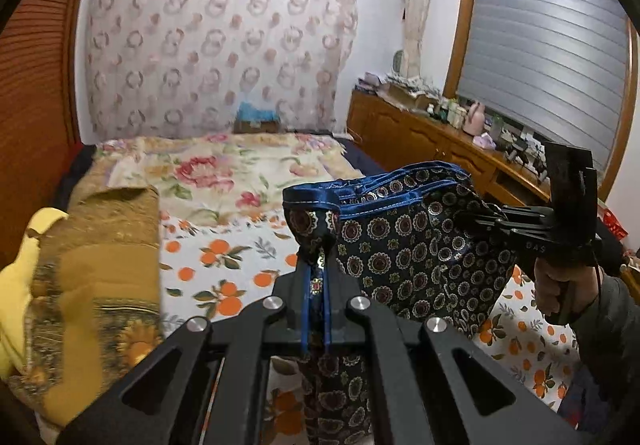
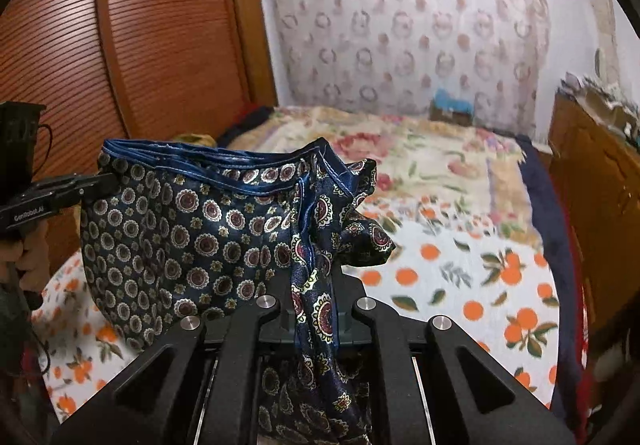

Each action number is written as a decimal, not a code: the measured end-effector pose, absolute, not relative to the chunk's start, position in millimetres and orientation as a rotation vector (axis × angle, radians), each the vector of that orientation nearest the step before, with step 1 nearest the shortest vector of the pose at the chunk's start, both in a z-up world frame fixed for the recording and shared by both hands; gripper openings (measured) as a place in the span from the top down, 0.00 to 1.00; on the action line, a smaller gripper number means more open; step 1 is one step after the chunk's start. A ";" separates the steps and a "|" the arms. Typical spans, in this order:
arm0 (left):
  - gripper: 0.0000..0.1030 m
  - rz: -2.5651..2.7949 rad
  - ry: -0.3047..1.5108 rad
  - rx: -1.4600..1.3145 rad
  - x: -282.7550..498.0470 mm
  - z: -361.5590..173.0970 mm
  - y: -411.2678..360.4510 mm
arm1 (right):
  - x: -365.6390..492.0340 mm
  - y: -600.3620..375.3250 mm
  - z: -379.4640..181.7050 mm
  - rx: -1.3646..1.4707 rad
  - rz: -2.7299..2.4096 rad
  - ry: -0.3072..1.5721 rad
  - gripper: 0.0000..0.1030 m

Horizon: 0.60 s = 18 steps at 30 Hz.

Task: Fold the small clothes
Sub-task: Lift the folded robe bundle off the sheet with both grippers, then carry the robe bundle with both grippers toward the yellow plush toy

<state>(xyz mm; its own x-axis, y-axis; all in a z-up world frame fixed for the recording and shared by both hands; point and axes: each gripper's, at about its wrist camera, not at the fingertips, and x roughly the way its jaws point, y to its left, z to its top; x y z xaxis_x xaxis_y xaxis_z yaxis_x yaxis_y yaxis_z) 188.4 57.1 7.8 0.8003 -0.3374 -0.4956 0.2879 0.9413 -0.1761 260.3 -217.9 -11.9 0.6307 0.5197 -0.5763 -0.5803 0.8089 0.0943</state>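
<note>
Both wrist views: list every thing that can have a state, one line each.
Patterned garment: lifted off the bed, hanging between both grippers.
Left gripper: shut on the garment's edge.
Right gripper: shut on the opposite edge.
Window blind: lowered.
Wardrobe door: closed.
Yellow-brown blanket: bunched on the bed.

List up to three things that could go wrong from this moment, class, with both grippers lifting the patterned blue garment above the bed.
1. The left gripper pinches only a bunched bit near the blue trim of the patterned garment; the shiny fabric may slip out.
2. The right gripper clamps a crumpled corner, so any fold could set in creases.
3. The garment sags between the grippers and may drag on the orange-print sheet.
</note>
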 end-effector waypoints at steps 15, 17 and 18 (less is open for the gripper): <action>0.99 -0.162 0.436 -0.129 145.2 29.4 138.8 | 265.1 -125.1 43.5 -0.195 0.762 0.499 0.94; 0.99 -0.136 0.424 -0.141 140.1 27.1 150.5 | 267.0 -108.5 49.4 -0.218 0.780 0.483 0.94; 0.99 -0.117 0.417 -0.150 137.6 25.1 159.4 | 268.2 -97.6 52.8 -0.236 0.794 0.474 0.94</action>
